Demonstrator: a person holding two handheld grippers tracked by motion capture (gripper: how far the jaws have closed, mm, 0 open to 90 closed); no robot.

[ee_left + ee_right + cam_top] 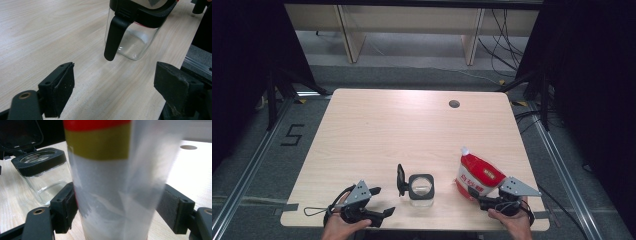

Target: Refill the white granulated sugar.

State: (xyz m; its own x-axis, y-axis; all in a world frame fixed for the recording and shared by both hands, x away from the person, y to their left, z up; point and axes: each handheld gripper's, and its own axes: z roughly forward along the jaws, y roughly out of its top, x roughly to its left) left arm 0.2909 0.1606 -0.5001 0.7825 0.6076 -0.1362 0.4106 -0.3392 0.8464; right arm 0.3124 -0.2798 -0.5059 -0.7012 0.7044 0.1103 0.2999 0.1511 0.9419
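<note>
1. Step in hand, as judged from the scene: taking hold of the red-and-white pouch (pixel 477 176) with the right gripper (pixel 482 201), presumably to pour into the glass jar (pixel 421 187) beside it. To do it well, the pads should close low on the pouch's filled body, squarely and gently, so the soft film neither slips nor buckles.
2. Right gripper: the jaws stand spread on either side of the pouch (pixel 112 182). In the right gripper view the left pad sits at the film's edge and the right pad shows a gap, so no firm pinch is made yet.
3. Pouch: it stands at the near right of the table (pixel 412 130), its spout tilted up and to the left, directly between the right jaws.
4. Jar: it stands near the front edge at the middle, its black hinged lid (pixel 401 179) flipped open to the left, mouth clear. It is just left of the pouch and apart from it.
5. Left gripper (pixel 384 212): jaws wide apart and holding nothing, low over the table at the near left, aimed at the jar (pixel 135 37) and short of its hanging lid (pixel 115 37). It is well placed to steady the jar.
</note>
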